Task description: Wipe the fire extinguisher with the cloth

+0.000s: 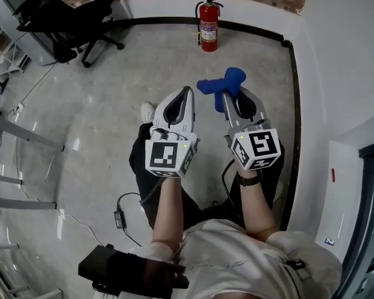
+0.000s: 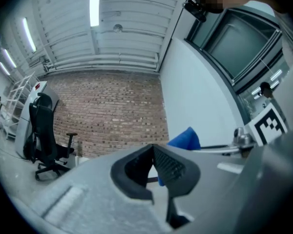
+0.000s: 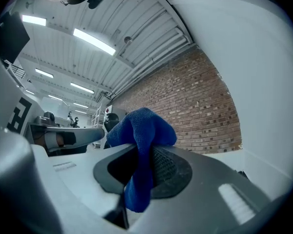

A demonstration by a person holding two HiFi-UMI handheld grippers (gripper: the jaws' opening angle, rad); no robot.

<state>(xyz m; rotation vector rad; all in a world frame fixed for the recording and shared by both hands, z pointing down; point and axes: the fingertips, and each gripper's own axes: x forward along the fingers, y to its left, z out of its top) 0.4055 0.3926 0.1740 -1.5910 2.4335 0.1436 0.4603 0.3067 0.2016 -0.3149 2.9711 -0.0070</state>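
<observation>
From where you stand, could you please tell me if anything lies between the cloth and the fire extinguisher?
Nothing visible does: only bare floor separates the blue cloth, clamped in the right hand-held gripper, from the red fire extinguisher at the wall.

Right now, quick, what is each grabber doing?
Left gripper: closed, holding nothing.
Right gripper: closed on the blue cloth.

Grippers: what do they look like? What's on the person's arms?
The left gripper and right gripper are pale grey with dark linings, each bearing a white cube with black square markers. A dark watch is on the right wrist; the sleeves are short and light.
</observation>
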